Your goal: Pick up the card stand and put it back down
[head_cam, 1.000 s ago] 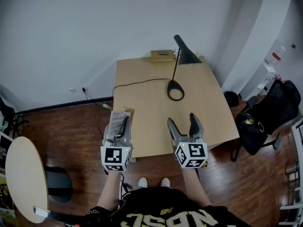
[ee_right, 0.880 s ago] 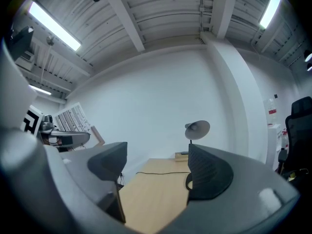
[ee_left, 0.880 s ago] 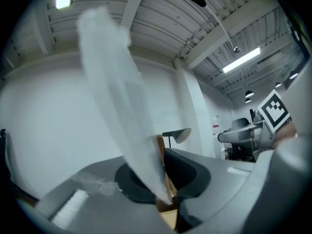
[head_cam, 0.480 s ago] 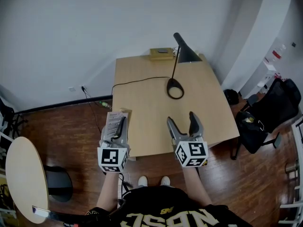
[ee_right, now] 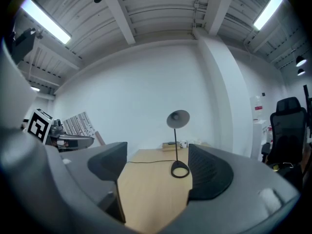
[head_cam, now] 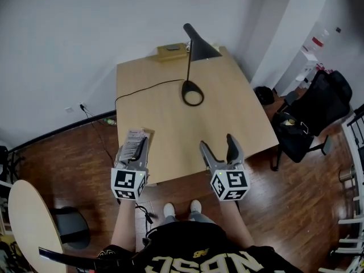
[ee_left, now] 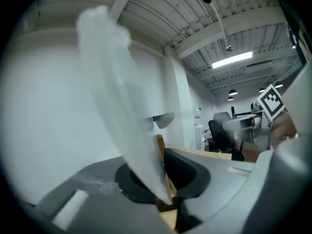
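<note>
At the near-left corner of the desk, we hold the card stand in the left gripper. Its jaws are closed tight low on the stand, where the clear panel meets the wooden base. The striped card faces up toward the head view, and the panel rises at a tilt from between the jaws in the left gripper view. The stand sits about over the desk's left edge, partly above the wooden floor. We judge it to be lifted clear of the surface, though no view shows the gap plainly. The right gripper hangs over the near edge of the desk, well apart from the stand. Its jaws are partly spread with nothing between them, only bare desktop and the black lamp beyond. The lamp's cable trails across the far half of the desk. By our reading, the pick-up is done and the put-down is the step in hand. The next move calls for carrying the stand inward from the edge and bringing its base level. We then lower it until the base rests flat on bare wood, clear of the cable, and only then let the left jaws part.
</note>
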